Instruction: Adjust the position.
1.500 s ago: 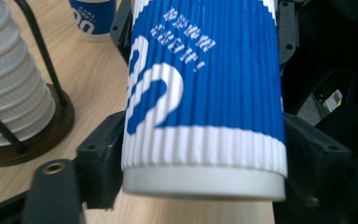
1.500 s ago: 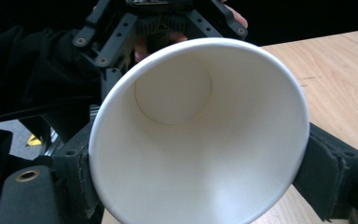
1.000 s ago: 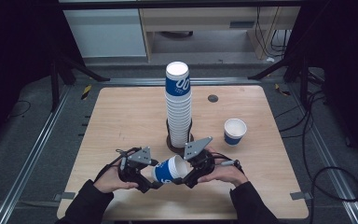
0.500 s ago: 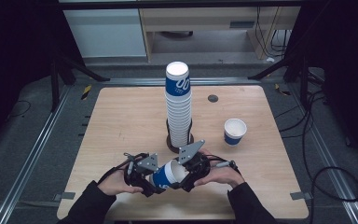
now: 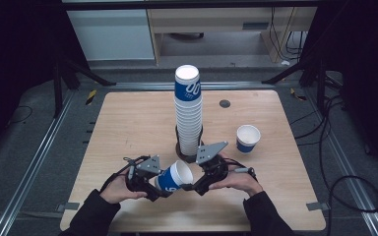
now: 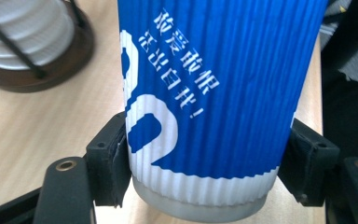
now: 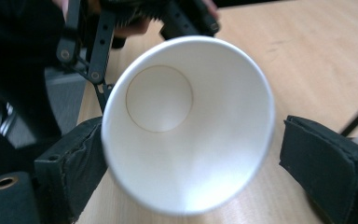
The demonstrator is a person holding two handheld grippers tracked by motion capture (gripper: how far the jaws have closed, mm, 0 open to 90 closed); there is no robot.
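Left gripper [image 5: 150, 179]: in the lower left of centre of the high view, my left claw was clamped on the blue cup [image 5: 173, 178], both pads pressed on its ribbed wall near the base, as the left gripper view confirmed. I judged this grip was what kept the cup off the table.

Blue cup: it lay on its side above the near table [image 5: 128, 123] edge, between my two claws, mouth turned toward the right gripper.

Right gripper [image 5: 197, 186]: lower centre of the high view. Its jaws had just been opening; in the right gripper view they stood wide about the cup's rim [image 7: 189, 123], the right pad [image 7: 324, 163] clearly apart from it, the left pad's contact uncertain. I judged it was releasing, leaving the cup to the left claw.

Cup stack [image 5: 188, 110]: upright in its holder at frame centre, presumably where the cup came from.

Single cup [image 5: 248, 138]: standing upright right of the stack, apart from both claws.
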